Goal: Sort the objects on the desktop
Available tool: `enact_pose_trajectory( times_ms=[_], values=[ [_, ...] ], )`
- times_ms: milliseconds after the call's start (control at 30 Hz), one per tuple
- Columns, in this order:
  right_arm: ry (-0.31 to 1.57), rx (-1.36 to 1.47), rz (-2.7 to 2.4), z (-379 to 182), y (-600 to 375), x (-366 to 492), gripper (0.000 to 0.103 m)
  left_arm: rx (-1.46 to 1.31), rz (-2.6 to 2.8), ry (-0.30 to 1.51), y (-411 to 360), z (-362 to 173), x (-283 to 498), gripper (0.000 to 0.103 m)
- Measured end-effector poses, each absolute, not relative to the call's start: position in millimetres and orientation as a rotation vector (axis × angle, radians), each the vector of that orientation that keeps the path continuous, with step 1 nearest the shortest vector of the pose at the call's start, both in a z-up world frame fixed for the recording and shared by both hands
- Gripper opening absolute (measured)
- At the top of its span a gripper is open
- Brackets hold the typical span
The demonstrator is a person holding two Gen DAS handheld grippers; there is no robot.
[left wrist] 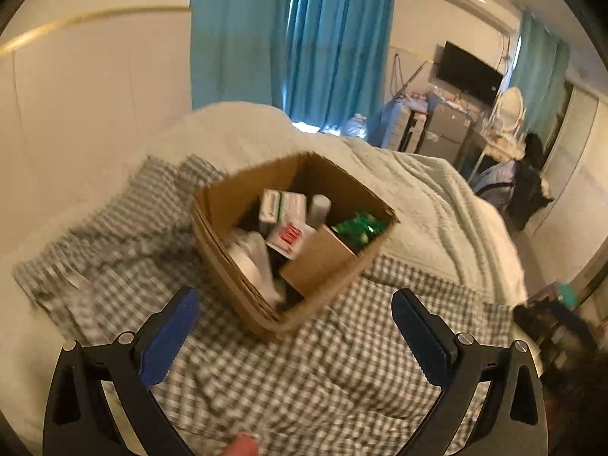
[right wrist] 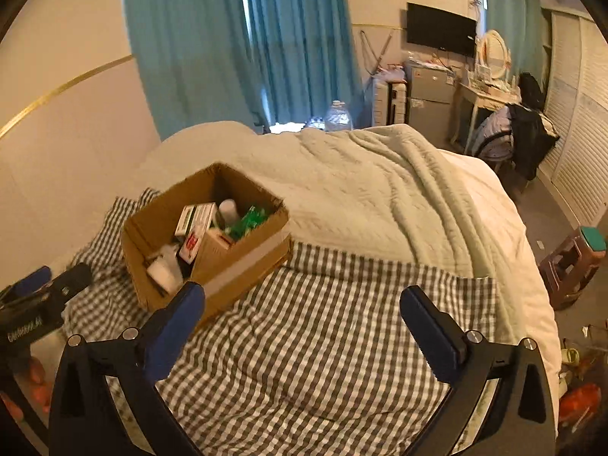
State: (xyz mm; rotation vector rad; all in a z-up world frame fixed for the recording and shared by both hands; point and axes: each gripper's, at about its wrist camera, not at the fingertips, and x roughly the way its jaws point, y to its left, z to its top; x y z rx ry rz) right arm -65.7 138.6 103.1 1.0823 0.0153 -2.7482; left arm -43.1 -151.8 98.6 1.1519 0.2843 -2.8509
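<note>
Checked gingham sheet (right wrist: 323, 326) and a quilted pale blanket (right wrist: 380, 197) cover the bed. Open cardboard box (left wrist: 292, 243) sits on the gingham, holding small cartons, a white cylinder and green packets. Left claw (left wrist: 294, 319) and right claw (right wrist: 302, 313) both gape wide, empty.

Blue curtains (right wrist: 243, 38), wall-mounted television (right wrist: 440, 29)

Ahead of me a grey-and-white checked cloth (right wrist: 323, 323) covers the near part of the bed (right wrist: 532, 266), and a pale green blanket (right wrist: 380, 190) lies over its far part. Beyond the bed's far edge hang blue curtains (right wrist: 228, 38), with a water jug (right wrist: 338, 116) below them. A black television (right wrist: 440, 29) is mounted on the wall, above a grey cabinet (right wrist: 429, 102). A small stool (right wrist: 573, 262) stands on the floor off the bed's right edge.
</note>
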Motion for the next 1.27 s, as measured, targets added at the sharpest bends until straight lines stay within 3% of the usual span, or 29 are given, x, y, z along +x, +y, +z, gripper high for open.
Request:
enact_pose_trajectory(
  times_ms=[67,233,433,800,1100,1267],
  values=[
    [0.044,1.07,-2.782,88,132,-57,0.102,1.118,-2.834,0.307,-151,86,-37,0.103],
    [-0.089,1.089,-2.816,59,136,-48,0.102,1.096,-2.826,0.262,-141,65,-31,0.103],
    [-0.039,1.106,-2.856,46,133,-49,0.102,1.088,-2.85,0.21,-129,58,-24,0.103],
    [-0.082,1.125,-2.888,43,146,-53,0.102,1.104,-2.863,0.09,-112,60,-25,0.103],
    [-0.099,1.158,-2.893,39,150,-51,0.102,1.105,-2.842,0.148,-121,59,-24,0.103],
    [-0.105,1.166,-2.893,39,150,-51,0.102,1.029,-2.885,0.054,-112,64,-17,0.103]
  ],
)
